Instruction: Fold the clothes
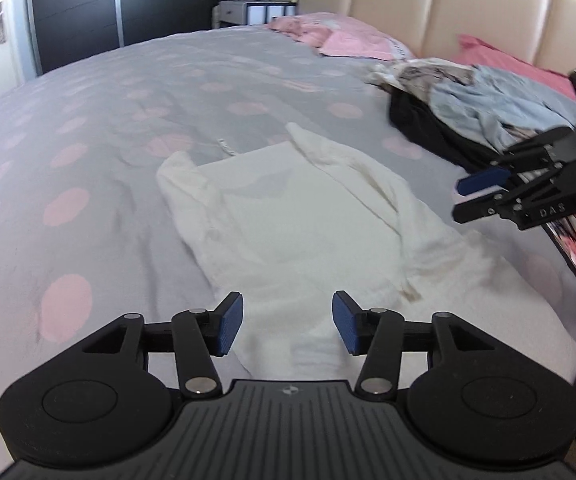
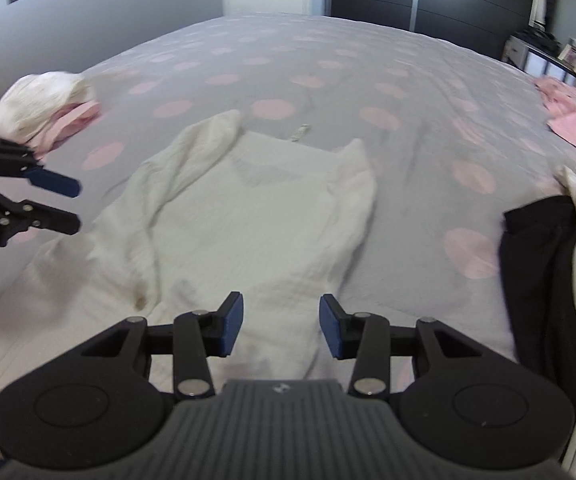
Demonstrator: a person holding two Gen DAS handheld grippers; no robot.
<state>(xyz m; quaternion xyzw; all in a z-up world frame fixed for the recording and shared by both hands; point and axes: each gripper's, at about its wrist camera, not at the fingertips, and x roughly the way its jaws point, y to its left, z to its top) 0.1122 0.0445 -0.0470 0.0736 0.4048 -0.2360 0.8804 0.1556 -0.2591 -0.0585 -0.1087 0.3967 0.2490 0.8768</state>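
A white knitted sweater [image 1: 288, 216] lies flat on the bed, both sleeves folded in over the body; it also shows in the right wrist view [image 2: 247, 220]. My left gripper [image 1: 287, 326] is open and empty just above the sweater's near hem, and it shows at the left of the right wrist view [image 2: 73, 204]. My right gripper [image 2: 281, 330] is open and empty over the hem too, and it shows at the right of the left wrist view [image 1: 466, 196], hovering beside the sweater.
The bed has a grey cover with pink dots [image 1: 127, 92]. A pile of dark, light-blue and patterned clothes [image 1: 468, 108] lies to the right of the sweater. Folded white and pink clothes [image 2: 43, 108] sit at the left. Pink pillows [image 1: 352, 40] lie by the beige headboard [image 1: 448, 8].
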